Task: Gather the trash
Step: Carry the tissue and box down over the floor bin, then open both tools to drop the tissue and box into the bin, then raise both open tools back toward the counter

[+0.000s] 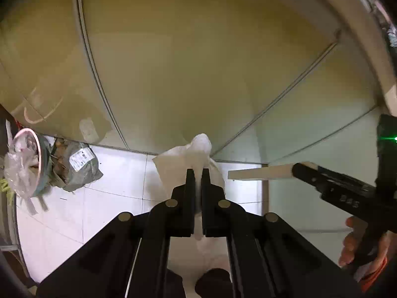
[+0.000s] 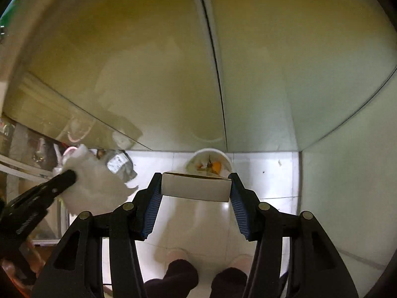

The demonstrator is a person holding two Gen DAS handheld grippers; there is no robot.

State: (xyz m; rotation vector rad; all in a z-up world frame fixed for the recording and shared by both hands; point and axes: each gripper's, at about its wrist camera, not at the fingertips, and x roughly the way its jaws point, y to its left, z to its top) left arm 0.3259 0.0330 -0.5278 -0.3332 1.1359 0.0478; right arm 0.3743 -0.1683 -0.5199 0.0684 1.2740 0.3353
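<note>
The right gripper clamps a small white box crosswise above a food cup, while the left gripper pinches a crumpled tissue near a grey wrapped bundle.

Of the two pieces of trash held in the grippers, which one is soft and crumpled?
The white tissue in the left gripper: it is crumpled and shapeless, while the right gripper holds a stiff, flat-sided white box.
</note>
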